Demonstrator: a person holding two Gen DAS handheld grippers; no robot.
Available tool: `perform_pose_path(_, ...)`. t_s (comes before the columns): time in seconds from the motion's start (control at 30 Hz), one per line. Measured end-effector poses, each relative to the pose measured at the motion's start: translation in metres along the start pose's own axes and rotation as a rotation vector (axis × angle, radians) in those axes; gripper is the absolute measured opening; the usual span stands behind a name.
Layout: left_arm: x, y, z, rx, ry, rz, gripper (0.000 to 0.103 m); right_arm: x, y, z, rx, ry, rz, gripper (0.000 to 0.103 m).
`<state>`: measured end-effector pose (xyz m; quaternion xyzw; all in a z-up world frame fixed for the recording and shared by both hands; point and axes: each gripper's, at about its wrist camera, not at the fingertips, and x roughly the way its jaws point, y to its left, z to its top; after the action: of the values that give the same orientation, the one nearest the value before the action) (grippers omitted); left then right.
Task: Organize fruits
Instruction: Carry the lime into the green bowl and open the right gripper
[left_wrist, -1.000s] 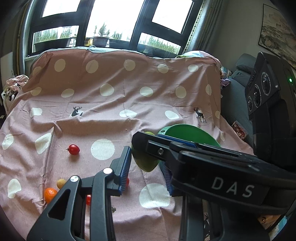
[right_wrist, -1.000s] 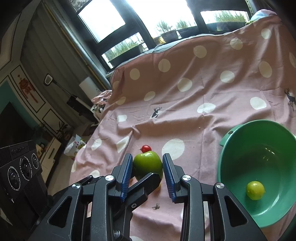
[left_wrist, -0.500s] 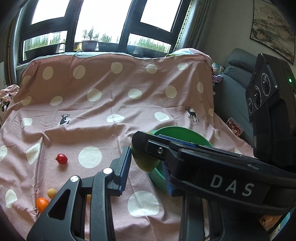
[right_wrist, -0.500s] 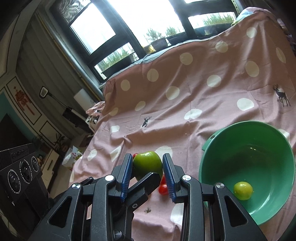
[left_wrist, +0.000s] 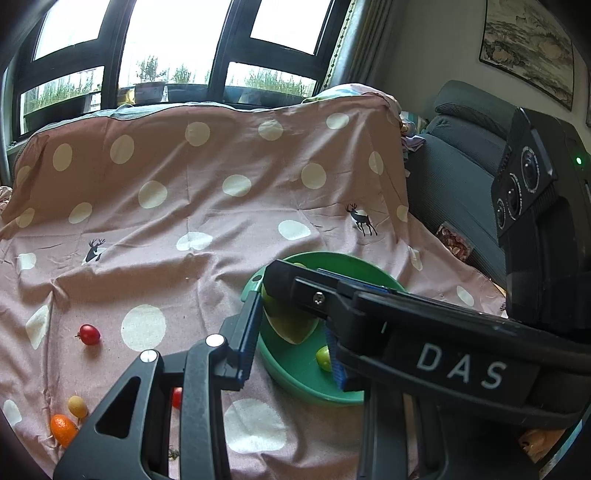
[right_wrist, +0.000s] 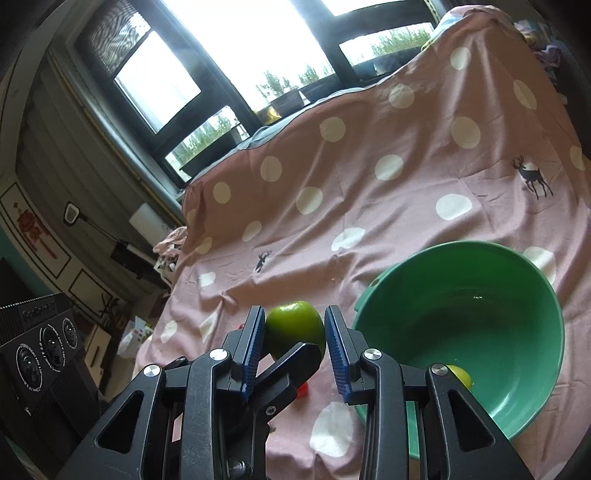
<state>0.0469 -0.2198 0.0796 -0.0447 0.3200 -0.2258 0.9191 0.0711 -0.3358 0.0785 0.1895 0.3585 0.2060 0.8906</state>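
Note:
My right gripper is shut on a large green apple and holds it in the air just left of a green bowl. A small yellow-green fruit lies in the bowl. In the left wrist view the right gripper crosses in front, with the apple over the bowl's near rim. My left gripper is open and holds nothing. On the pink dotted cloth lie a red tomato, a yellow fruit and an orange one.
The cloth drapes over a raised back under a window. A grey sofa stands to the right. Another small red fruit shows behind my left finger. A dark cabinet stands to the left.
Both grippers have moved to the right, carrying the apple from above the cloth to the bowl's left rim. The loose fruits have slid left in view.

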Motion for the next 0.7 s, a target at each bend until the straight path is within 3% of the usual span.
perform_pose_path(0.7,0.055,-0.031,0.006,0.037,0.102,-0.124,0.031,-0.011,-0.058,0.004,0.130,-0.020,-0.117,0.037)
